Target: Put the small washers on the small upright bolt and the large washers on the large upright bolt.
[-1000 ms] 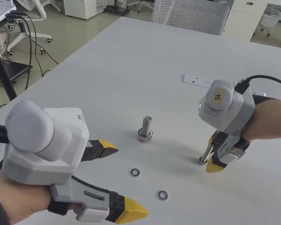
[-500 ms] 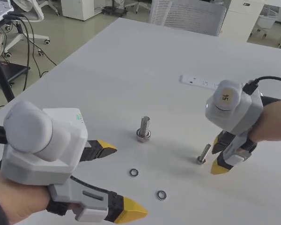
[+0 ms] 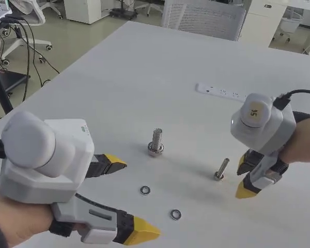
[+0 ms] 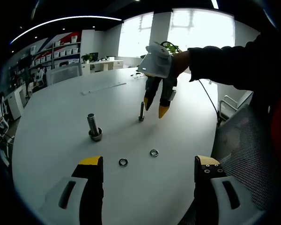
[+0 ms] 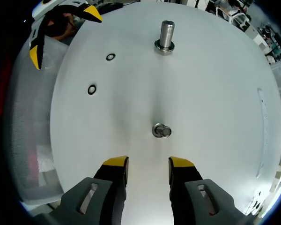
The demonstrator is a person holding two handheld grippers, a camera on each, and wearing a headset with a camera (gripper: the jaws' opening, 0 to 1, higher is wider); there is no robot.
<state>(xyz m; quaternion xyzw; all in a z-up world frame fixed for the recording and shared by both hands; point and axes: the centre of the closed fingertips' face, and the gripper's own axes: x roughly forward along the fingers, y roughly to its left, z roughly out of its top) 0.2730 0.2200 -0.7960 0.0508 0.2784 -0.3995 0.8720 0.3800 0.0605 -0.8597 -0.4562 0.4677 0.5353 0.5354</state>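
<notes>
Right hand-held gripper point(image 3: 246, 175) hangs tips-down over the table point(image 3: 144, 77), jaws parted by a narrow gap and nothing in them. The small bolt point(image 3: 221, 169) stands on its head just beside those tips, on the side toward the middle of the table, not touching. In the right gripper view you look almost straight down on it, a bit ahead of the jaw gap.

Left hand-held gripper point(image 3: 130, 196) is down at the near left, jaws spread wide and empty too. It sits close to the table's left edge, which runs diagonally up to the far corner, with floor and cables past it.

The large bolt point(image 3: 156, 142) stands upright around the middle, well apart from the small one. There's a ring shape at its base, can't tell if that's the head or a washer. Two small washers point(image 3: 145, 190) lie flat on the table in front of the left jaws, apart from each other and nearer the person than both bolts.

Plenty of bare table all round both bolts. Beyond them it's open up to a white power strip point(image 3: 219, 92), and a mesh chair point(image 3: 201, 18) sits past the far edge.
</notes>
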